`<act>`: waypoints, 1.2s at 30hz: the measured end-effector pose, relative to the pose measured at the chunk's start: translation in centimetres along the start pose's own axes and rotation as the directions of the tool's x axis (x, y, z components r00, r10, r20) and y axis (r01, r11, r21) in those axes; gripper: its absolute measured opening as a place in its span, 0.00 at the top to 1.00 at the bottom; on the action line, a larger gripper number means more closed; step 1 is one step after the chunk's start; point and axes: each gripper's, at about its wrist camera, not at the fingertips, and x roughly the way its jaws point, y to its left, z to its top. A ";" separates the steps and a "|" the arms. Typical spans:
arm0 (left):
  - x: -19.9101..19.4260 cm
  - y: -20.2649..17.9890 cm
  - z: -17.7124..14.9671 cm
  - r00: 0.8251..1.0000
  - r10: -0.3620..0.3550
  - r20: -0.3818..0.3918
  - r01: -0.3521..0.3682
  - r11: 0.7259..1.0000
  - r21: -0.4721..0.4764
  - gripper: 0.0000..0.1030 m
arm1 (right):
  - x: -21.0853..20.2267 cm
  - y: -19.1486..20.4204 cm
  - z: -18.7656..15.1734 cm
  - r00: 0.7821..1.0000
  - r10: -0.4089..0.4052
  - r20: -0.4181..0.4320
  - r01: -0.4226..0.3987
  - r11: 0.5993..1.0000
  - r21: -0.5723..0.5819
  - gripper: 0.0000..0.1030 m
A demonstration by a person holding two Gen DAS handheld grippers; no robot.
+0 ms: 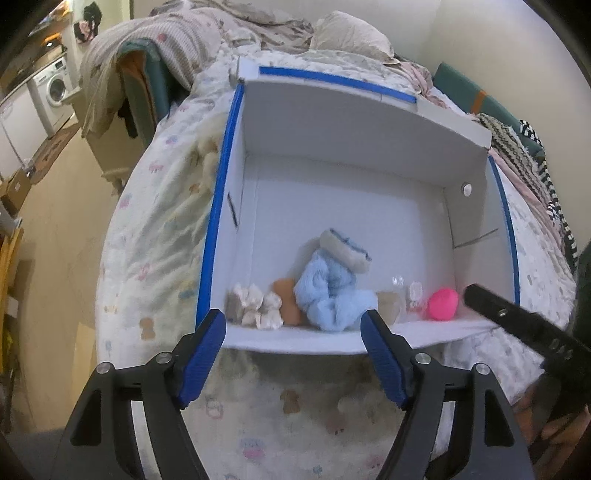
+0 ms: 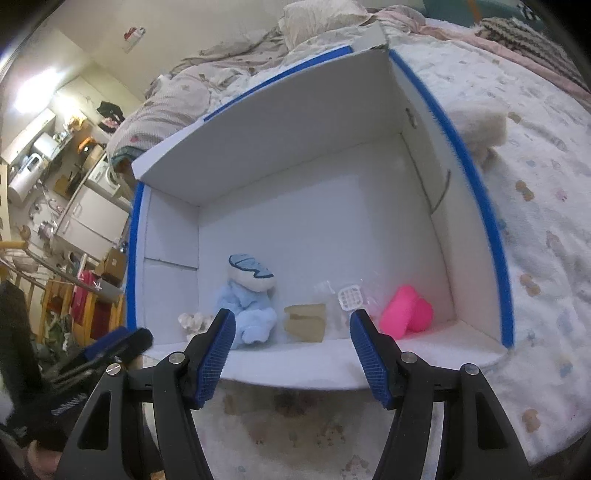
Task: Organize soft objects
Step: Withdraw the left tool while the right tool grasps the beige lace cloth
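Observation:
A white box with blue-taped rims [image 1: 221, 173] [image 2: 476, 177] lies open on the bed. Along its near wall sit a light blue fluffy sock bundle [image 1: 328, 291] [image 2: 251, 314], a cream scrunchie [image 1: 258, 306] [image 2: 192, 319], an orange-brown sponge [image 1: 286, 299], a tan sponge [image 1: 389, 304] [image 2: 306, 321], a clear packet with a white grid piece [image 1: 415, 293] [image 2: 351, 297] and a pink soft piece [image 1: 443, 302] [image 2: 406, 314]. My left gripper [image 1: 293, 328] is open and empty just before the box's near wall. My right gripper [image 2: 291, 328] is open and empty there too.
The box rests on a white patterned bedspread [image 1: 155, 236] [image 2: 539, 206]. A cream fluffy item [image 2: 476, 122] lies outside the box's right wall. Pillows and crumpled blankets [image 1: 347, 33] lie at the bed's far end. The bed edge drops to the floor at left [image 1: 55, 236].

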 end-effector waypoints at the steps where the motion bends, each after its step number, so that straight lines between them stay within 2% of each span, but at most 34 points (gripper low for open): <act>1: -0.1 0.2 -0.3 1.000 -0.001 0.000 0.001 1.000 -0.004 0.29 | -0.4 -0.2 -0.3 1.000 0.004 0.008 -0.004 1.000 0.008 0.33; 8: -1.2 1.1 -2.8 0.999 0.032 0.024 -0.032 0.999 0.011 0.29 | -3.3 -0.3 -2.5 0.999 0.003 0.050 -0.002 1.000 -0.029 0.31; 12: -0.7 1.8 -4.5 0.998 0.066 0.000 -0.066 0.998 0.022 0.29 | -3.7 -0.9 -3.9 0.999 0.022 0.041 -0.022 1.000 -0.003 0.30; 14: -0.2 2.1 -5.1 0.998 0.061 -0.034 -0.060 0.998 0.024 0.29 | -3.4 -1.1 -4.3 0.999 0.027 0.023 -0.028 0.999 0.019 0.30; 21: 0.7 2.0 -5.8 0.993 0.068 -0.094 -0.066 0.997 0.028 0.29 | -0.3 -0.6 -4.7 0.998 0.006 -0.063 -0.003 0.999 0.042 0.30; 25: 0.9 2.1 -5.5 0.993 0.035 -0.110 -0.037 0.999 -0.016 0.29 | 1.7 -0.2 -5.0 0.994 -0.009 -0.112 0.017 0.998 0.068 0.30; 30: 1.2 1.6 -5.3 0.992 0.014 -0.128 -0.016 1.000 -0.016 0.29 | 5.3 0.8 -5.7 0.971 -0.100 -0.218 0.104 0.994 0.010 0.30; 33: 1.4 1.4 -5.1 0.991 0.009 -0.133 -0.011 1.000 -0.013 0.29 | 7.0 1.1 -5.7 0.956 -0.154 -0.251 0.150 0.988 -0.034 0.30; 36: 1.8 1.4 -5.0 0.989 -0.008 -0.148 0.005 1.000 -0.019 0.29 | 8.4 1.1 -5.7 0.946 -0.169 -0.278 0.160 0.986 -0.054 0.31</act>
